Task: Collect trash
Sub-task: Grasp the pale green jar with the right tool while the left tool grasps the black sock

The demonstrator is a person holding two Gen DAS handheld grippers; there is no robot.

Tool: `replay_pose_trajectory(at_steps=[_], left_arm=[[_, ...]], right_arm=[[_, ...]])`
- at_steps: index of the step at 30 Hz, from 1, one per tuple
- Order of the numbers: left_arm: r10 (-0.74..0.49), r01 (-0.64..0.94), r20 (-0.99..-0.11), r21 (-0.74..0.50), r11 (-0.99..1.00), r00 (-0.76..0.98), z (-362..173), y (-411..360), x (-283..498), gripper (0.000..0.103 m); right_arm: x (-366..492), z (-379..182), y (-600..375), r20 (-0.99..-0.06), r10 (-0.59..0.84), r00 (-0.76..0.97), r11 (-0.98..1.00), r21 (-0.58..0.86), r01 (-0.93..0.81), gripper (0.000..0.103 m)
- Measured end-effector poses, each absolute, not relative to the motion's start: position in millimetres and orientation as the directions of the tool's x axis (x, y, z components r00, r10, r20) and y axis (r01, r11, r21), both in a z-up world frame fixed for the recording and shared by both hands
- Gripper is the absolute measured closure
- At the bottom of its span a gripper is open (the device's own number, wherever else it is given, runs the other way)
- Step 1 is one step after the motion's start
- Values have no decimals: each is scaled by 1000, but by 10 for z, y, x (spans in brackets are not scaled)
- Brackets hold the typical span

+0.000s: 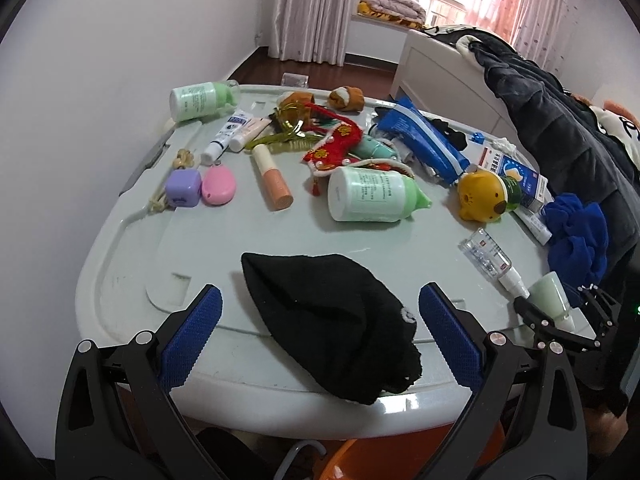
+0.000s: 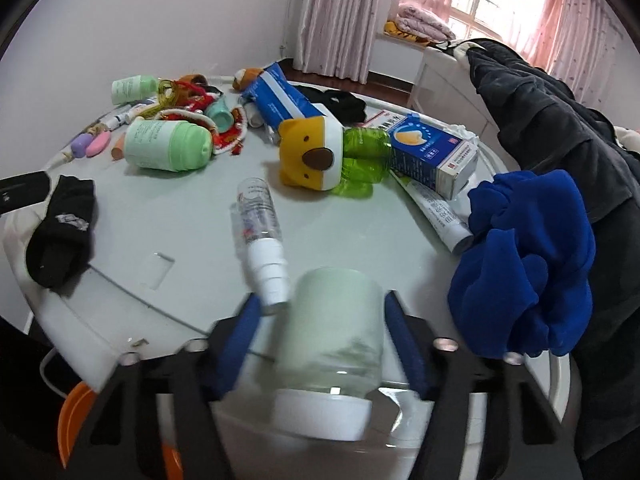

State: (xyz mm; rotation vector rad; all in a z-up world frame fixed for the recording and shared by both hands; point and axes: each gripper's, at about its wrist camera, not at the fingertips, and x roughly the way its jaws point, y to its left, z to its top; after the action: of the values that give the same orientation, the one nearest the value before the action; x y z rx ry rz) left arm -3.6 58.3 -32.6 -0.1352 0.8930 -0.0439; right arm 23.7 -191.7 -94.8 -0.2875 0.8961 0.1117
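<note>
Green bottles: two; socks: one.

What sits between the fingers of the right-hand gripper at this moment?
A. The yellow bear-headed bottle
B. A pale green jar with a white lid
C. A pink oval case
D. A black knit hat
B. In the right wrist view, the pale green jar with its white lid fills the gap between the blue pads of the right gripper, while the black knit hat lies on the table in front of the open left gripper.

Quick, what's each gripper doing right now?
Left gripper: open, empty, fingers either side of the black sock.
Right gripper: fingers around the pale green jar; grip unclear.
</note>
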Motion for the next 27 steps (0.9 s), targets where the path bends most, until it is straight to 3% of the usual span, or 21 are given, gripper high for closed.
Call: replay_pose_trajectory(at_steps=[3, 4, 18, 24, 25, 27], left_arm=[[-88, -19, -780, -128, 992, 619, -342, 575, -29, 7], [-86, -21, -782, -126, 992, 617, -347, 577, -28, 7], [-88, -12, -798, -119, 993, 597, -454, 563, -7, 7], [-3, -16, -833, -14, 1000, 554, -700, 392, 159, 7], [-6, -17, -832, -18, 1000, 555, -720, 393, 163, 10], [-41, -4, -825, -53, 999, 564, -712, 410, 144, 39]], right_arm=[[246, -924, -1903, -793, -6, 609, 953, -188, -236, 55], [240, -897, -1912, -801, 30, 597, 955, -153, -253, 62], [162, -519, -1952, -758, 129, 639, 958, -72, -278, 62], [124, -403, -1938, -741, 150, 655, 954, -66, -293, 62], [114, -383, -1937, -737, 149, 659, 953, -71, -295, 62], [100, -361, -1948, -733, 146, 665, 952, -77, -295, 62]])
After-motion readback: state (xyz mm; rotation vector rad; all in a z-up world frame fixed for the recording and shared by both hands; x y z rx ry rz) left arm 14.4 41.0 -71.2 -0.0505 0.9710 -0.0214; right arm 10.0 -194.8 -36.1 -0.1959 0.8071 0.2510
